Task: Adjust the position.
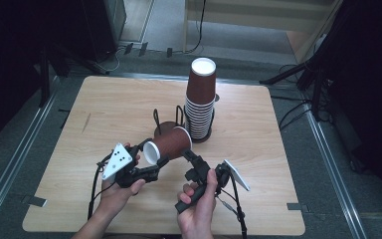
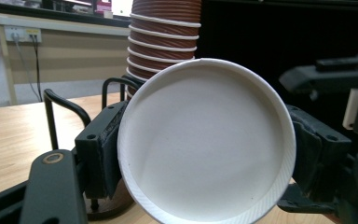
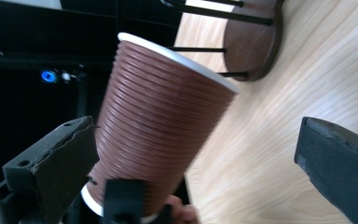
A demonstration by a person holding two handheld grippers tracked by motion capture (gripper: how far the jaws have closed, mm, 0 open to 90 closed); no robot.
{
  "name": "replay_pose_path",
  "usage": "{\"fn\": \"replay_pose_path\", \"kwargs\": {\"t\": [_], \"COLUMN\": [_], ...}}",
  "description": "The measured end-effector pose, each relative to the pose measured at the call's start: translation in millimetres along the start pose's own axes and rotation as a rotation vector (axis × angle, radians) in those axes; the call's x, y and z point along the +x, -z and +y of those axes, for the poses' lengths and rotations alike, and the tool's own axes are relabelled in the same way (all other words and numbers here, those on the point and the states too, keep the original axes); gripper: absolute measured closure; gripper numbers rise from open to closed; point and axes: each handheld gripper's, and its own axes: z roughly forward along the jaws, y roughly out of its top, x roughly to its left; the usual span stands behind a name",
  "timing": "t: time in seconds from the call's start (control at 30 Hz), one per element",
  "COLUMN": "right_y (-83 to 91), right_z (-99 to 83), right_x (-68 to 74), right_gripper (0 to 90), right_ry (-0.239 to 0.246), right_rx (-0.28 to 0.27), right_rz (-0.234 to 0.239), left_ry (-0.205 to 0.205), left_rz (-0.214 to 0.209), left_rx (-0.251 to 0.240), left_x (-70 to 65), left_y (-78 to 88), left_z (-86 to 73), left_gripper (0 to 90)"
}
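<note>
cup (image 1: 168, 144) clamped in my left hand-held gripper (image 1: 146, 162), lying sideways mid-frame | right hand-held gripper (image 1: 191, 158) apart, probably just right of the cup's wall

The held cup (image 1: 168, 144) lies on its side above the table (image 1: 104, 109) centre, its closed end near the wire holder (image 1: 171, 122) at 12 o'clock. The tall stack of cups (image 1: 200, 99) rises at 1 o'clock, blocking that way. Bare wood lies open at 9 and 10 o'clock, and again at 3 o'clock. The right gripper (image 1: 191, 162), jaws wide, crowds 4 o'clock.
</note>
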Motion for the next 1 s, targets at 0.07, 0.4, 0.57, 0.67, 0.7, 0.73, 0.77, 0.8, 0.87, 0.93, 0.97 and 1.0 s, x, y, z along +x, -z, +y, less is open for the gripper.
{"fn": "replay_pose_path", "kwargs": {"t": [0.07, 0.4, 0.57, 0.67, 0.7, 0.73, 0.77, 0.8, 0.87, 0.93, 0.97, 1.0], "right_y": [-0.8, -17.0, -22.3, -26.3, -27.8, -29.6, -31.0, -32.3, -34.4, -36.3, -37.7, -38.8], "right_z": [1.0, 4.4, 4.2, 5.8, 6.8, 7.6, 8.2, 8.7, 9.3, 10.7, 11.8, 12.7], "right_x": [0.5, -1.0, -2.1, -3.4, -4.1, -5.1, -5.8, -6.5, -7.8, -9.3, -10.3, -11.2], "right_gripper": [0.0, 0.0, 0.0, 0.0, 0.0, 0.0, 0.0, 0.0, 0.0, 0.0, 0.0, 0.0], "right_ry": [-0.036, -0.191, -0.229, -0.237, -0.252, -0.256, -0.262, -0.265, -0.264, -0.267, -0.274, -0.276], "right_rx": [-0.006, 0.051, 0.041, 0.04, 0.047, 0.048, 0.051, 0.051, 0.053, 0.057, 0.061, 0.064], "right_rz": [0.002, 0.087, 0.09, 0.074, 0.073, 0.069, 0.07, 0.074, 0.084, 0.081, 0.089, 0.091], "left_ry": [0.003, -0.028, -0.036, -0.042, -0.041, -0.043, -0.045, -0.047, -0.049, -0.053, -0.056, -0.06], "left_rz": [-0.007, -0.023, -0.027, -0.033, -0.035, -0.035, -0.037, -0.038, -0.037, -0.042, -0.043, -0.044], "left_rx": [-0.002, 0.004, 0.0, -0.003, -0.004, -0.004, -0.005, -0.006, -0.005, -0.003, -0.001, -0.001], "left_x": [-1.8, -10.4, -12.9, -14.6, -15.2, -15.7, -16.0, -16.3, -16.8, -16.9, -17.2, -17.3], "left_y": [-1.1, -4.1, -5.1, -5.3, -5.1, -5.1, -5.1, -5.2, -5.9, -6.2, -6.3, -6.3], "left_z": [-1.4, -5.3, -6.8, -7.1, -7.0, -7.0, -7.1, -7.3, -8.2, -9.0, -9.3, -9.5], "left_gripper": [24.0, 24.1, 24.1, 24.1, 24.1, 24.2, 24.1, 24.1, 24.1, 24.1, 24.1, 24.1]}}
